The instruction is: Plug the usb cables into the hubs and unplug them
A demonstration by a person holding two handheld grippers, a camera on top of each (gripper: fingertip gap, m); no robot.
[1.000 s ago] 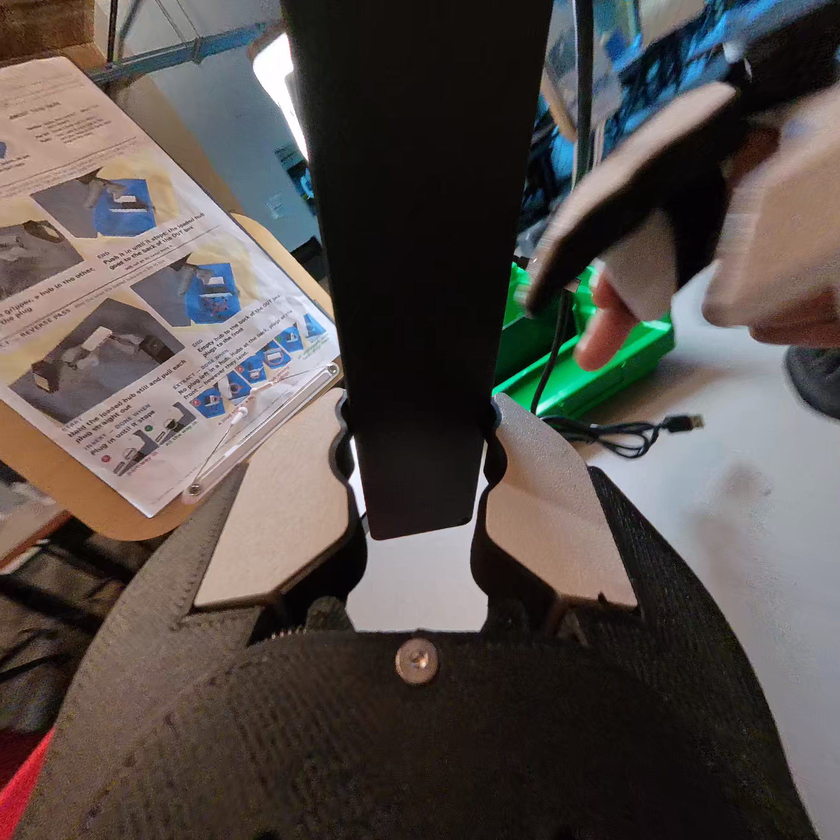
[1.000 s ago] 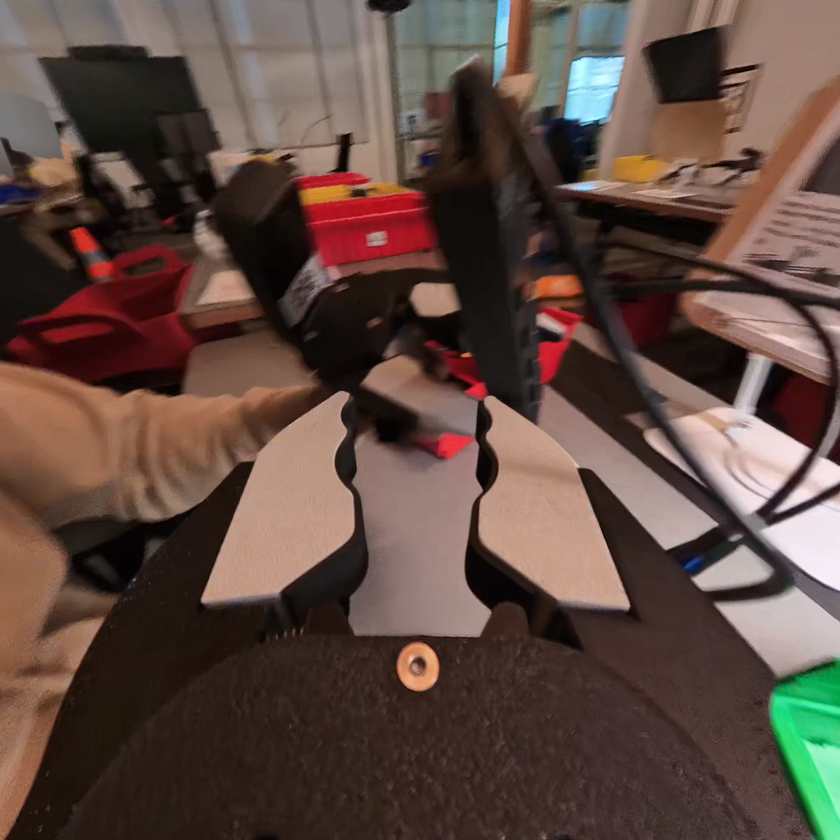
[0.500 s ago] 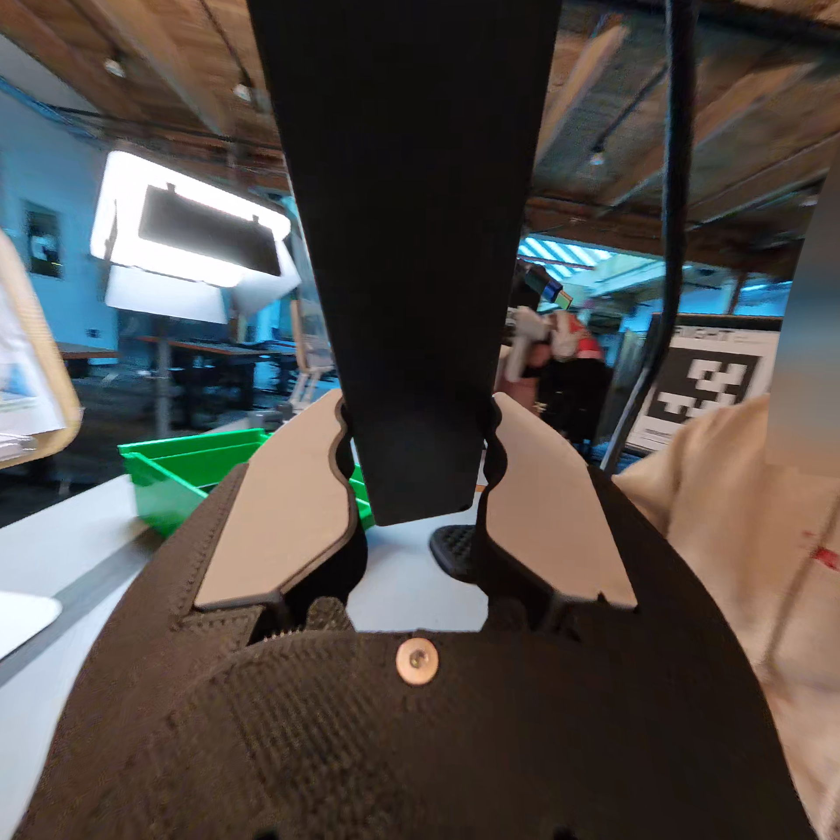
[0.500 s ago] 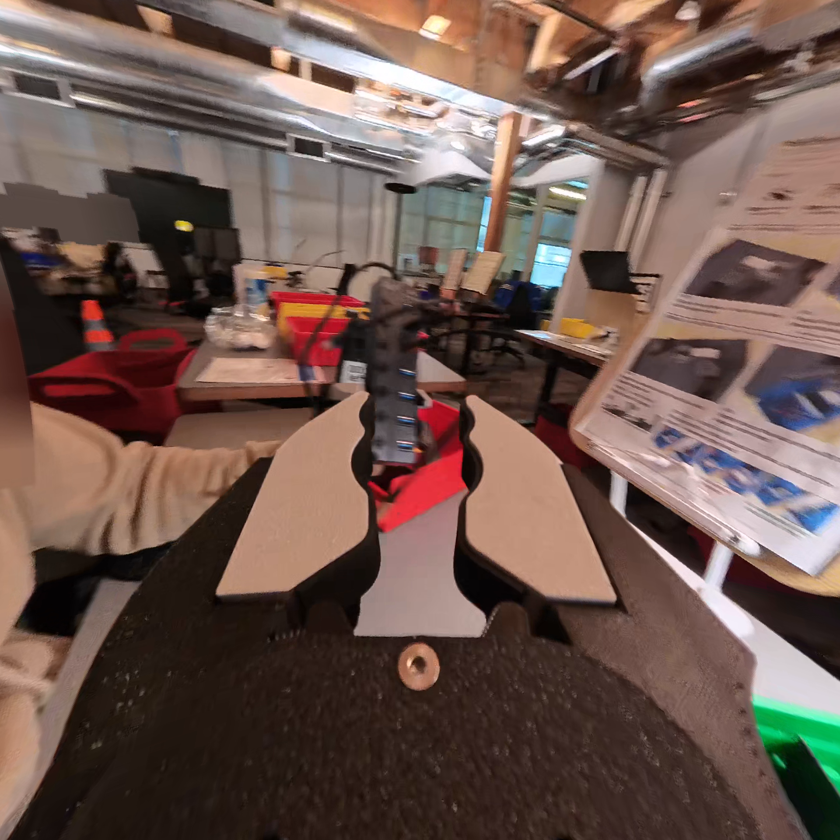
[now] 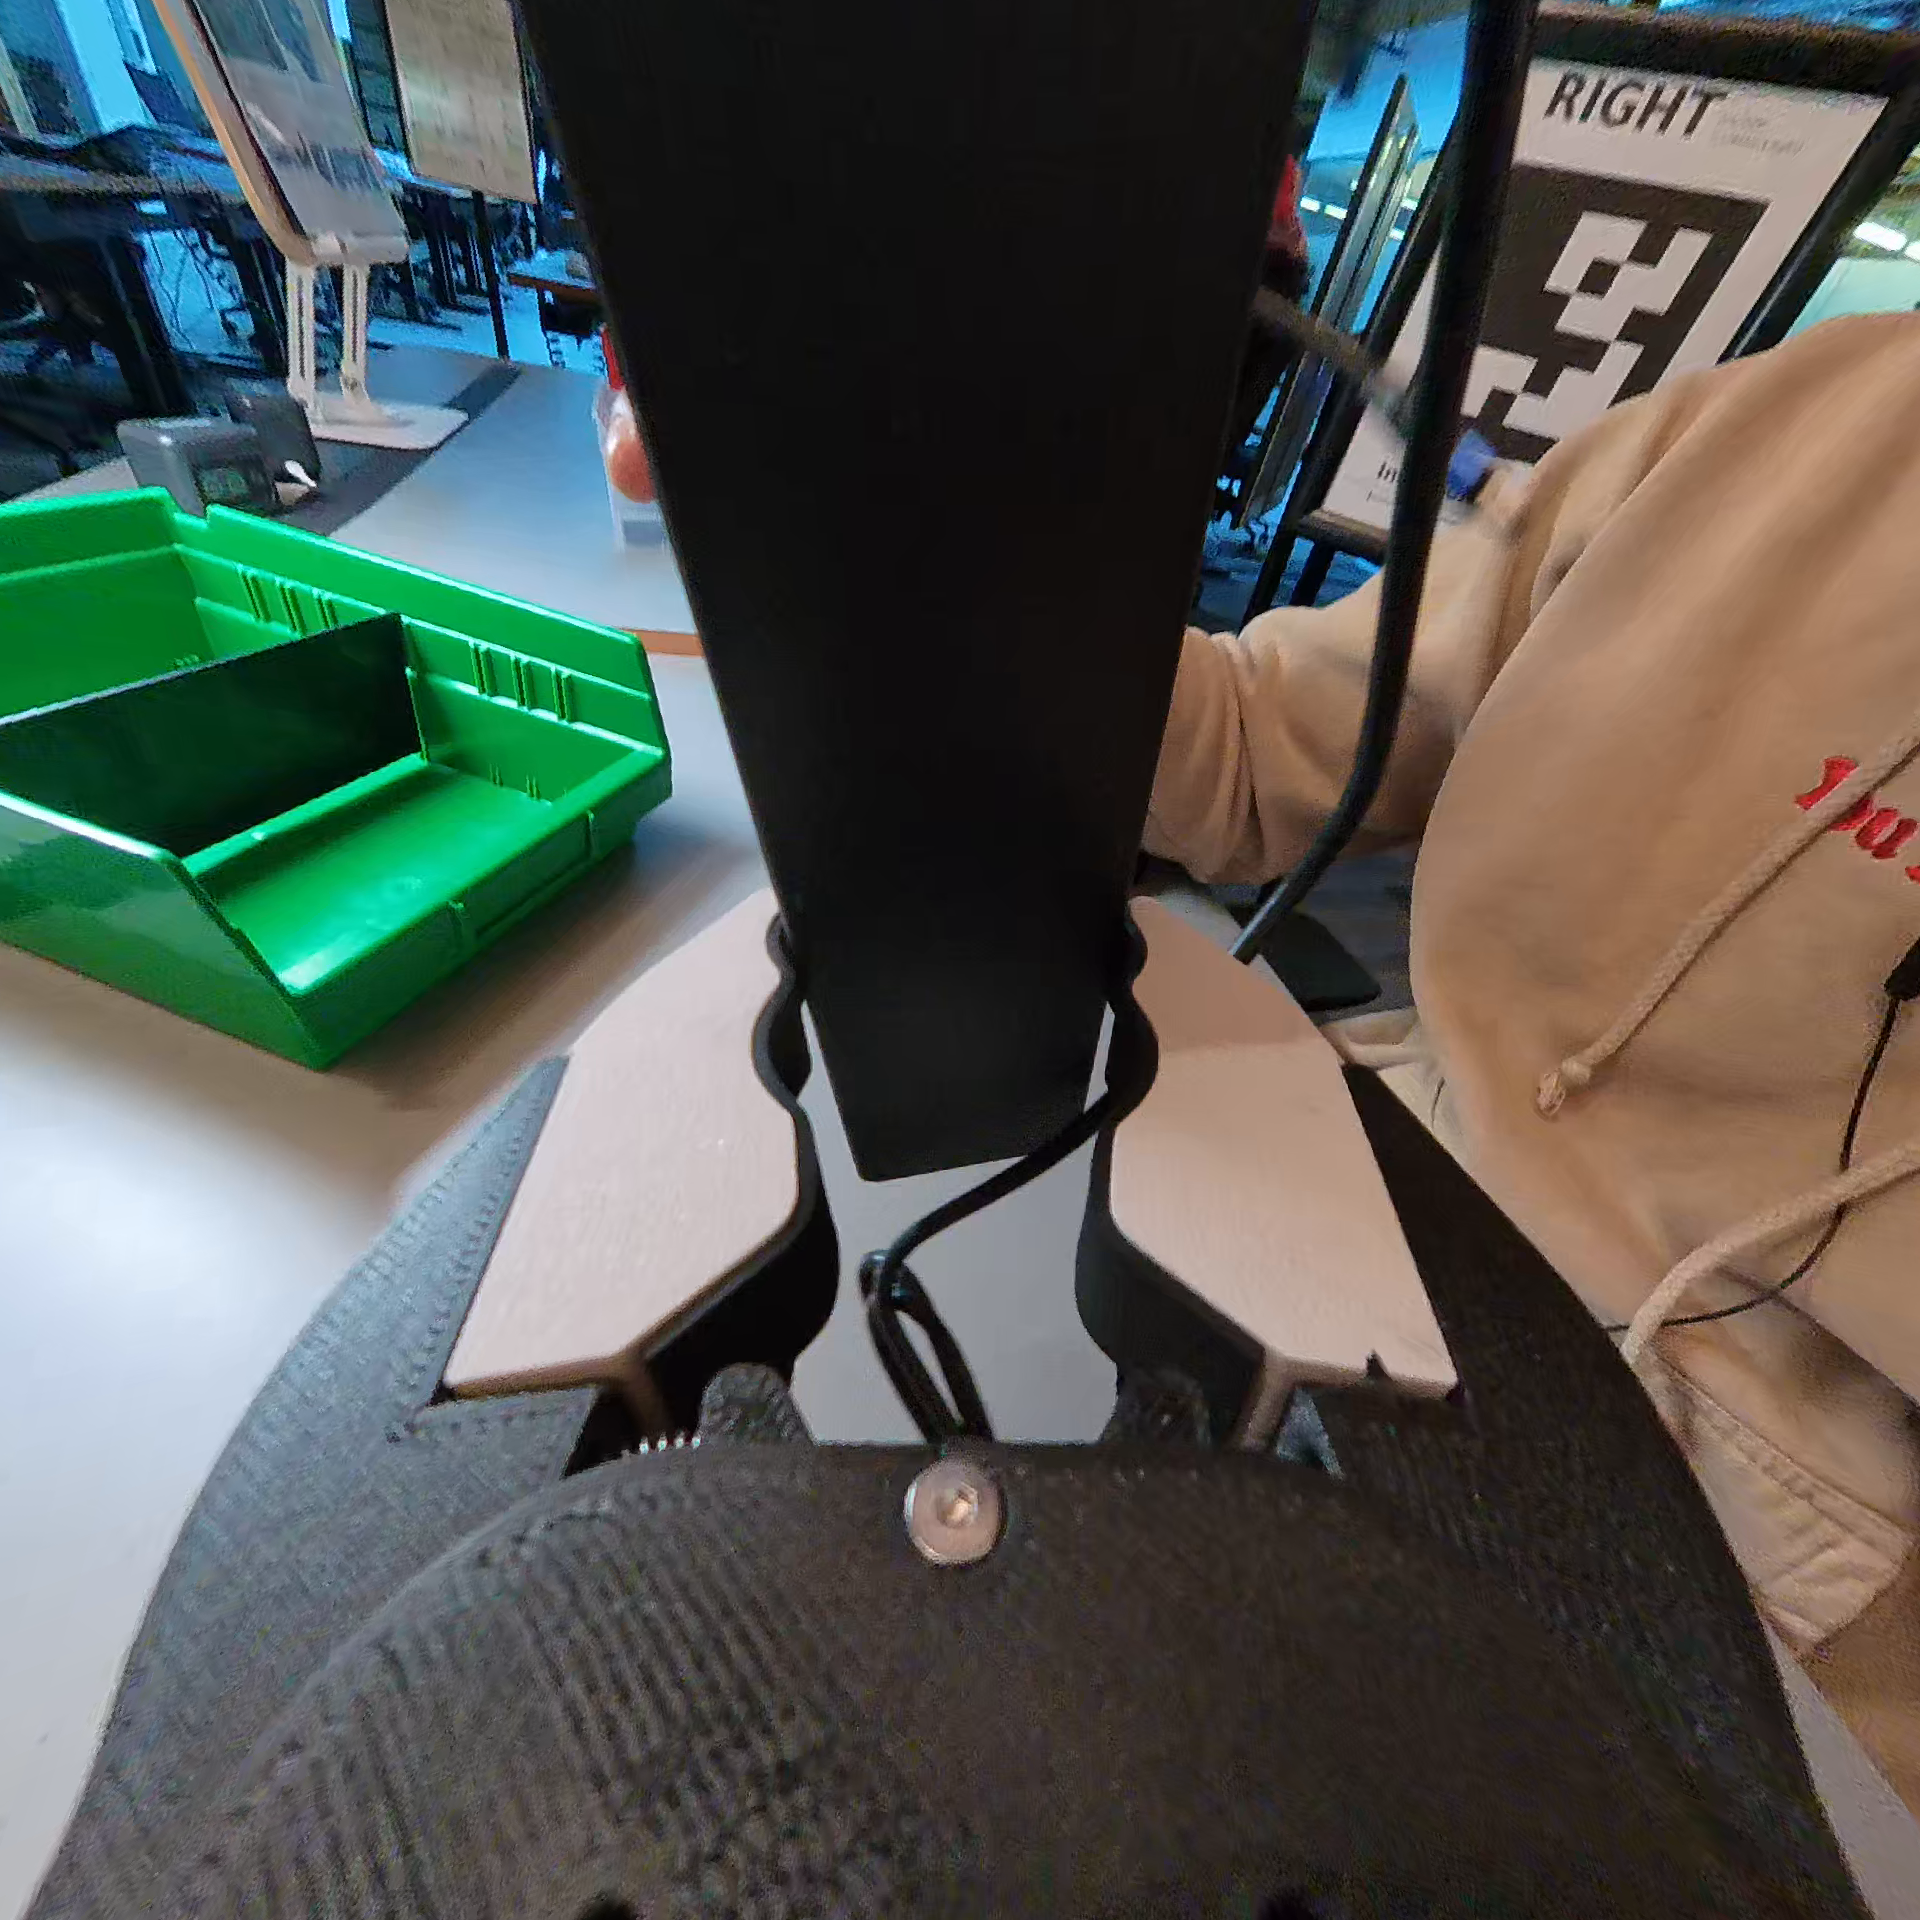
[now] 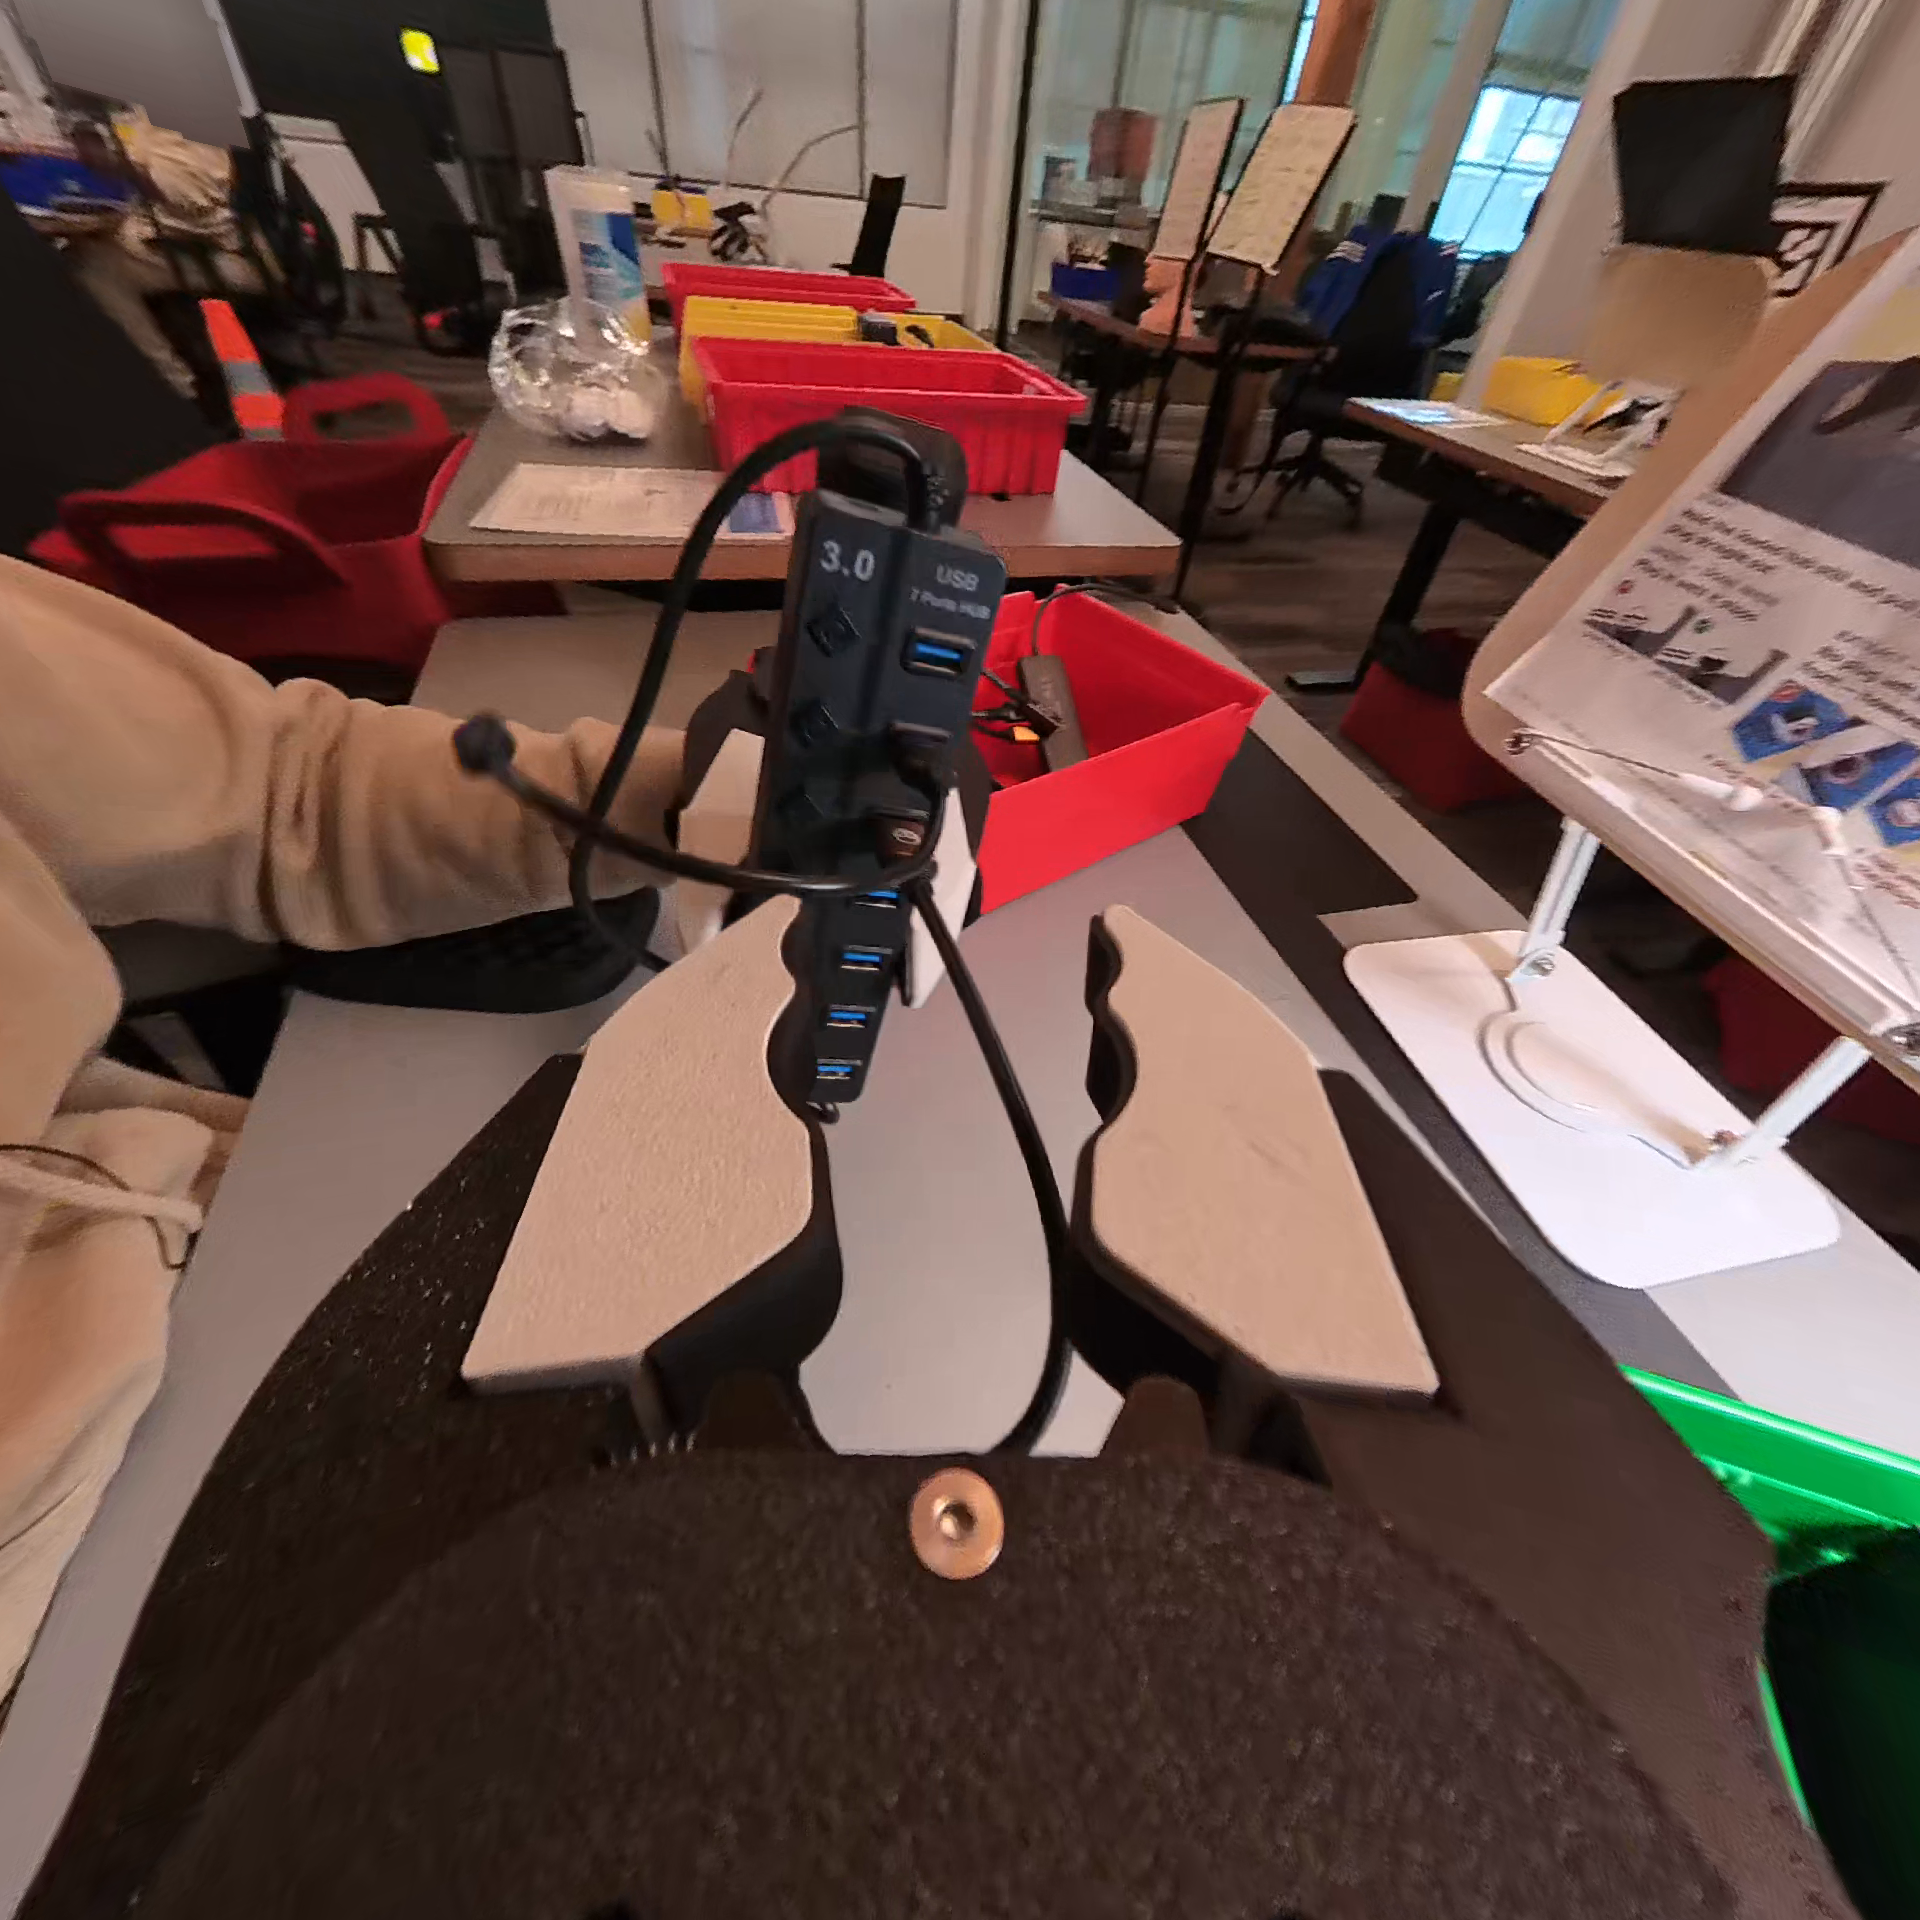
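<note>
My left gripper (image 5: 956, 935) is shut on a long black USB hub (image 5: 935, 520), which rises up through the left wrist view with its plain back showing. A thin black cable (image 5: 1397, 623) hangs down at its right and loops under the jaws. In the right wrist view the hub (image 6: 883, 644) stands upright in the left gripper's white fingers (image 6: 717, 821), its blue ports facing me. Two ports near its middle hold plugs (image 6: 920, 748), and their black cable (image 6: 644, 675) loops out to the left. My right gripper (image 6: 948, 920) is open and empty, just in front of the hub's lower end.
A green bin (image 5: 364, 914) with a black divider sits on the grey table at left, and its corner shows in the right wrist view (image 6: 1818, 1455). A red bin (image 6: 1143, 769) with hubs and cables stands behind the hub. An instruction board (image 6: 1766, 644) on a white stand is at right. A beige sleeve (image 6: 208, 748) lies at left.
Both views have swung. The left gripper has turned with the hub from the instruction sheet towards the green bin and the person. The hub now stands closer in front of the open right gripper.
</note>
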